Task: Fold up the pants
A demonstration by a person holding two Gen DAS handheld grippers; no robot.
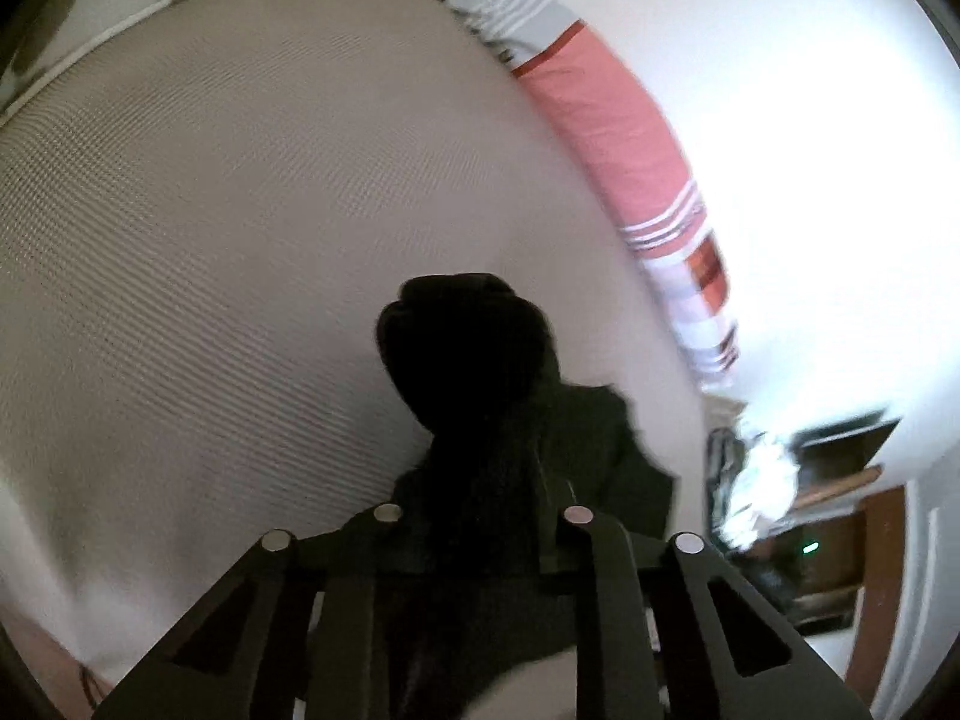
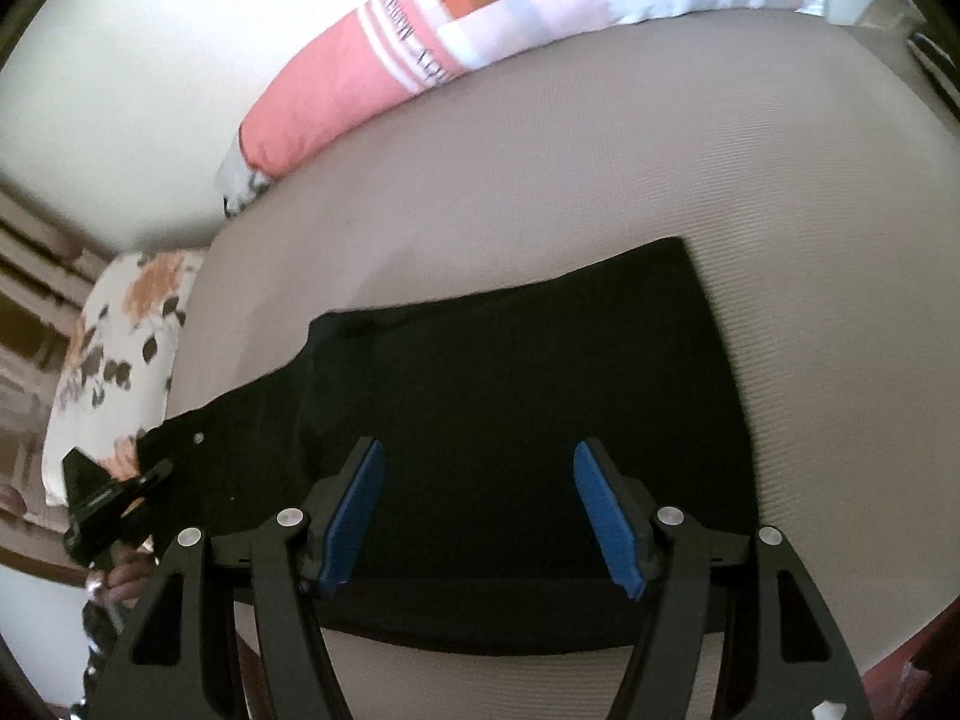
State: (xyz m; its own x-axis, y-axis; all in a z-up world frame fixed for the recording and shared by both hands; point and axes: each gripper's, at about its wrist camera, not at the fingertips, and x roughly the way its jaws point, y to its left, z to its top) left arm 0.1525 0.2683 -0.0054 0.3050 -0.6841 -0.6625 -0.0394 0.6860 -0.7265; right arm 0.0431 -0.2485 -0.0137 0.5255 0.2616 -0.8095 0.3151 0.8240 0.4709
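Note:
Black pants (image 2: 510,348) lie flat across a beige ribbed mattress (image 2: 600,150) in the right wrist view. My right gripper (image 2: 480,450) hovers over their wide part, open, its blue pads (image 2: 354,516) far apart with only cloth below them. At the far left of that view, my left gripper (image 2: 144,474) pinches the narrow leg end. In the left wrist view the left gripper (image 1: 480,480) is shut on a bunched fold of the black pants (image 1: 468,348), which hides its fingertips and rises in a dark lump above them.
A long pink, grey and checked striped bolster (image 2: 336,96) lies along the mattress's far edge against a white wall. A floral pillow (image 2: 114,360) sits at the left end. The left wrist view shows the bolster (image 1: 606,120) and dark furniture (image 1: 840,510) beyond the bed.

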